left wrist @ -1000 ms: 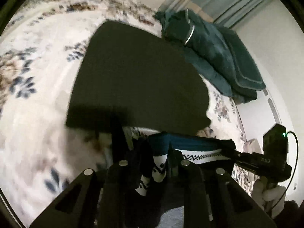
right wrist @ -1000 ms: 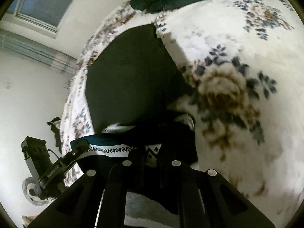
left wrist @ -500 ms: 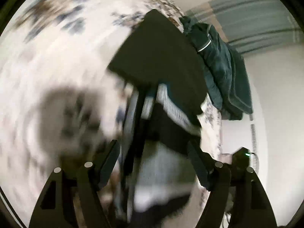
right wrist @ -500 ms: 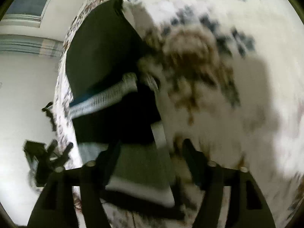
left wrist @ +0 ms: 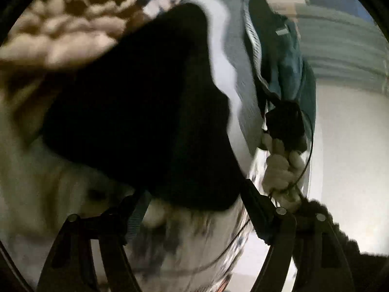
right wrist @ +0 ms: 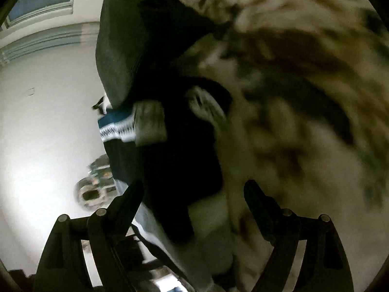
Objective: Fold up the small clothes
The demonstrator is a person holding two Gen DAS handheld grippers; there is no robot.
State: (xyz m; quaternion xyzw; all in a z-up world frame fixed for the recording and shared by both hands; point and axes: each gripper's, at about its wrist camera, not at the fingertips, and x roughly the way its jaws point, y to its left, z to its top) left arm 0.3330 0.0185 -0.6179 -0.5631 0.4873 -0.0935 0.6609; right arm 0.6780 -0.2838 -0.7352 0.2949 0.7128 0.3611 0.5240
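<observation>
While both grippers hang low over the small dark garment (left wrist: 150,102), which lies on the floral bedspread (left wrist: 60,24), the step in hand looks like picking new edges for the next fold. The left gripper (left wrist: 194,206) has its fingers spread with nothing pinched; the right gripper (right wrist: 194,194) is opening, its jaws straddling the garment's near edge without pressing it. Best to pinch 2 matching corners cleanly, catching only the garment. A teal jacket (left wrist: 291,56) lies beyond, and a dark cushion (right wrist: 126,36) crowds the garment's far side.
</observation>
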